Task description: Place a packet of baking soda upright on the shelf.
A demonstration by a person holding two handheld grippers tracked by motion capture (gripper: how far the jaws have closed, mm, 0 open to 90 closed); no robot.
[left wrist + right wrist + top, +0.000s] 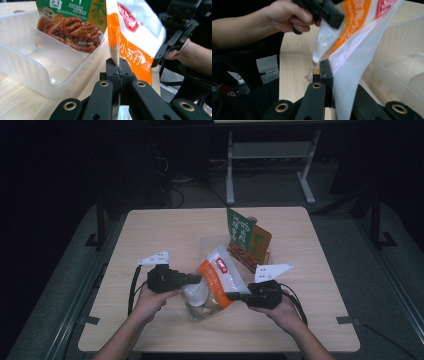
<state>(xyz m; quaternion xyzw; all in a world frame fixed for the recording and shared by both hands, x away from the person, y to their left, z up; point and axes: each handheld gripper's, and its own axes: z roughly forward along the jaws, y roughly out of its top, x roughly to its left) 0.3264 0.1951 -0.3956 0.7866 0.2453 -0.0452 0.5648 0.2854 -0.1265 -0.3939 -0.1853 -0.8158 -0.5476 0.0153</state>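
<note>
- While both hands hold it up over the near middle of the bench [150, 227], the orange-and-white snack bag [216, 279] hangs between the two tools, its lower end close to the wood.
- Left hand-held gripper [196, 279]: clamped on one edge of the bag; in the left gripper view the jaws meet on the thin sealed seam [117, 63].
- Right hand-held gripper [231, 295]: clamped on the opposite edge, with the white film running down between its jaws in the right gripper view [352, 75].
- Just behind the bag sits a clear plastic container [37, 60] with a divider; a green packet of browned snacks [248, 242] stands in its far compartment, while the near compartment looks empty.
- Step in hand, as I judge it: the bag is gripped on both sides, either to be pulled open at the seam or to be carried to the container. Which of the two, I cannot tell.
- Next move calls for: keeping both grips firm, and either drawing the hands apart evenly so the film splits at the seam, or lifting the bag over the container wall into the free compartment.
- Risk: the slick film may slip out of one grip.
</note>
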